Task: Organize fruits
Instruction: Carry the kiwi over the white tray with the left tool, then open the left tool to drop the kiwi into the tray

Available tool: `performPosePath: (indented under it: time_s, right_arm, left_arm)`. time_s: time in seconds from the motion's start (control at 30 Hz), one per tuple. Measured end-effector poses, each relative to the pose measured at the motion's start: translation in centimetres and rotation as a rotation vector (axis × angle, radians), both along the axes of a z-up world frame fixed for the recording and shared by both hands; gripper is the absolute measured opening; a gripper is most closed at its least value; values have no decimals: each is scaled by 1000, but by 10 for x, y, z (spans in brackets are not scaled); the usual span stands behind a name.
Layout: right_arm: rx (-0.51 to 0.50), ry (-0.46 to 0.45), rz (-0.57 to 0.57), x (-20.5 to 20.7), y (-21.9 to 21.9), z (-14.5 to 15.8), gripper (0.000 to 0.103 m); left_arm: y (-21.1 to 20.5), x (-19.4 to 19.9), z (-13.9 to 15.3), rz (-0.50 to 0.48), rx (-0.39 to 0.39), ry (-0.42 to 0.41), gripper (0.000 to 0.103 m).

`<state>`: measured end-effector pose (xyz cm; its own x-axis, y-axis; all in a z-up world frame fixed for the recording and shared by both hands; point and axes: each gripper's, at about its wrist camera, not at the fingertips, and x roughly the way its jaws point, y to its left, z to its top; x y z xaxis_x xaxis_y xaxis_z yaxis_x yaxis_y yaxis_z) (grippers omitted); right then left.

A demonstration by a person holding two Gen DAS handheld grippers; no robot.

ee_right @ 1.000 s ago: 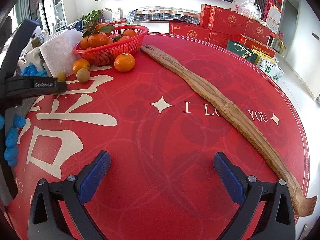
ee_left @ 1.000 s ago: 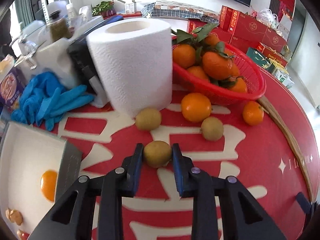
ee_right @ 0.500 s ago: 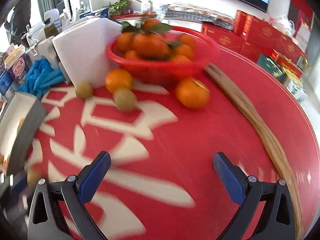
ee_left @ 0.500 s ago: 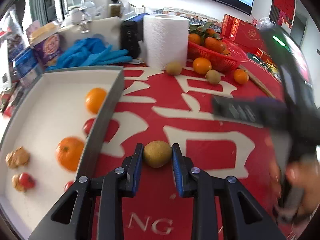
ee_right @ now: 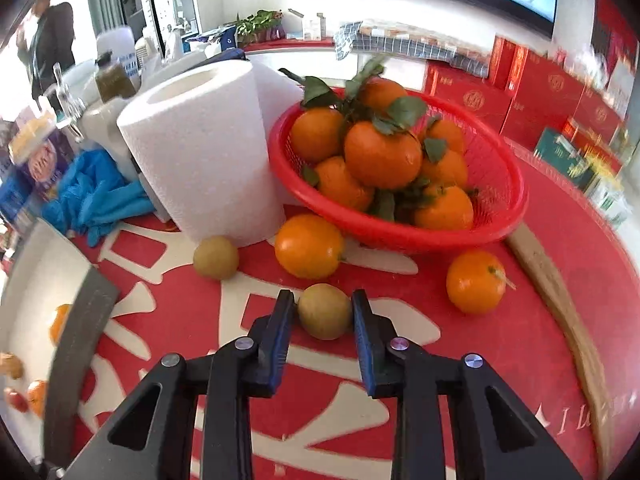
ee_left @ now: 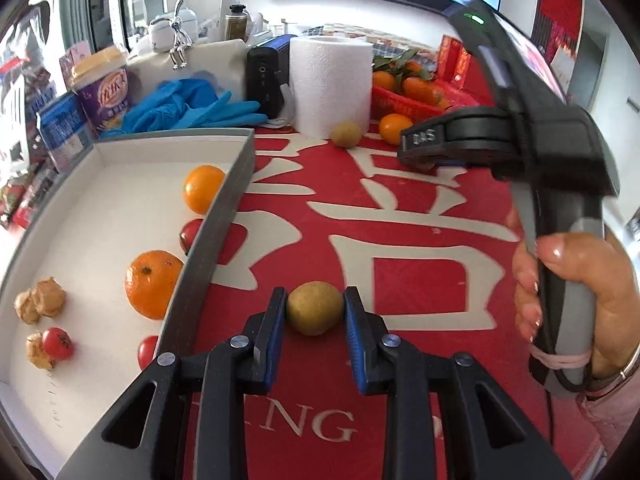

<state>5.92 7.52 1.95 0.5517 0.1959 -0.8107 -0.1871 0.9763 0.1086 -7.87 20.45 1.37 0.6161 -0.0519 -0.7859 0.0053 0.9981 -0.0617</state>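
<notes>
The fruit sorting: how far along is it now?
Done: two oranges and small red fruits lie in the white tray. In hand: each tool holds one kiwi, left tool, right tool. Left: one kiwi and two loose oranges beside the red basket.

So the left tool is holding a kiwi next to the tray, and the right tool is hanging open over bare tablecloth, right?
Not quite. The left tool does hold a kiwi beside the tray. But the right wrist view shows the right tool with its jaws just closed around a second kiwi in front of the red basket, not open over bare cloth.
</notes>
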Motion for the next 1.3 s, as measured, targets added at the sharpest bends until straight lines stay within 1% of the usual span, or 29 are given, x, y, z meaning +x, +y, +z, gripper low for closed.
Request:
performPosePath:
  time_s: [0.1,0.17,0.3,0.4,0.6,0.77,0.9,1.03,1.17,1.3]
  right_arm:
    - [80,42,19,-9,-17,7,30]
    - [115,60,26,-18,-28,13,31]
    - [150,73,55,-28,-39,24,31]
    - [163,69,85,-37,-32,34,31]
    - [188,72,194,-57,18,48,31]
    - [190,81,289,-68,68,49,31]
    - [207,107,347,-72,101,46,31]
    - [218,125,390,-75,126,44,31]
    - [227,157,407,-73,142,38,31]
    - [219,160,419,-73,148,36,31]
  left_arm:
    - [0,-7,13,-4,3,-40,31]
    - [2,-12,23,-11,-19,-59,31]
    - [15,-18,43,13,-17,-103,31]
    - [37,-19,53,64,-1,-135,31]
    - [96,-25,60,201,24,-159,31]
    - [128,-25,48,279,54,-153,31]
    - [147,-25,33,322,57,-123,31]
    - [159,-24,20,339,19,-82,31]
    - [155,-26,21,330,35,-93,31]
    - [157,-27,21,336,23,-96,31]
